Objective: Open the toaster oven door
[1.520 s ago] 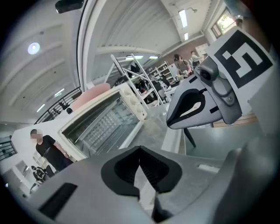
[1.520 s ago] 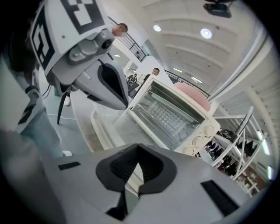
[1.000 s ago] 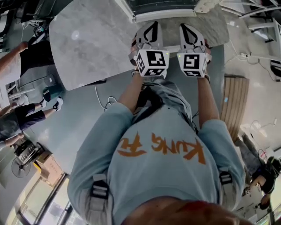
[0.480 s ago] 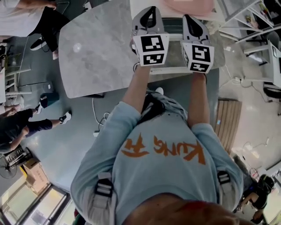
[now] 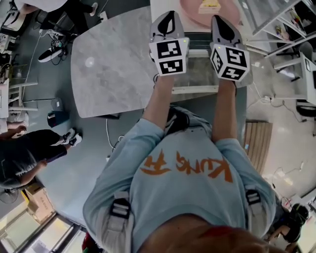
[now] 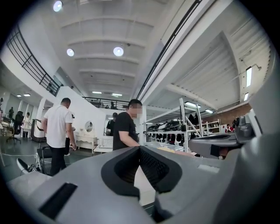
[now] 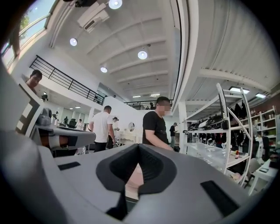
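In the head view a white-framed box with a glassy front panel (image 5: 197, 69), apparently the toaster oven, sits on the marble table under my hands. A pink round shape (image 5: 205, 10) lies on the white surface just beyond it. My left gripper (image 5: 169, 15) and right gripper (image 5: 218, 20) are held side by side above the box, both shut with nothing between them. In the left gripper view my left gripper (image 6: 140, 149) points level out into the room. My right gripper (image 7: 139, 147) does the same in its own view. Neither gripper view shows the oven.
The grey marble table (image 5: 113, 64) stretches to the left. People stand at the far left (image 5: 29, 153) and across the room (image 7: 155, 124). A slatted wooden bench (image 5: 256, 143) and metal shelving (image 5: 291, 29) are on the right. A cable (image 5: 111, 138) lies on the floor.
Both grippers have moved forward and up in the head view. The white-framed box and the pink shape have come further into view beneath and beyond them. Both jaws stay shut.
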Action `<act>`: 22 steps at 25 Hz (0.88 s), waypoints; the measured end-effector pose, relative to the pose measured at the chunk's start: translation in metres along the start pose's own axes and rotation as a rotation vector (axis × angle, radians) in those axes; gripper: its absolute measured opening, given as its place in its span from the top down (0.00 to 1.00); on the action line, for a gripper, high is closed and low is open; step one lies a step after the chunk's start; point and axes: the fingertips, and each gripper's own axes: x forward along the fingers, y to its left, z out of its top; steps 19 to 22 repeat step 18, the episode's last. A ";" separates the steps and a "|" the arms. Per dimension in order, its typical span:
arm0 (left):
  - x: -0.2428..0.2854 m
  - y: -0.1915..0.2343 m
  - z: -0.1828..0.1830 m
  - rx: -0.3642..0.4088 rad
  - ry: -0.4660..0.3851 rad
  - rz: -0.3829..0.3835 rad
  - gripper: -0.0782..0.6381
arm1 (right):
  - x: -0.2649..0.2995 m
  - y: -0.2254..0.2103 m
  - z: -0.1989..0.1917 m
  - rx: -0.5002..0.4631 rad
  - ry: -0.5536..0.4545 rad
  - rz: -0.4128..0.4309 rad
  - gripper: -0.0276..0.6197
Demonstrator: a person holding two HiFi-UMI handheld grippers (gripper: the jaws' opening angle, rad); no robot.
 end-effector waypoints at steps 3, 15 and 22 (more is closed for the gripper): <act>0.004 -0.003 0.004 0.008 -0.012 -0.007 0.89 | 0.002 -0.003 -0.003 -0.001 0.007 0.000 0.96; 0.013 0.000 0.000 0.015 -0.009 -0.009 0.89 | 0.009 -0.018 -0.009 0.033 0.007 -0.018 0.96; 0.012 0.001 -0.002 0.009 -0.008 -0.005 0.89 | 0.007 -0.018 -0.012 0.034 0.012 -0.021 0.96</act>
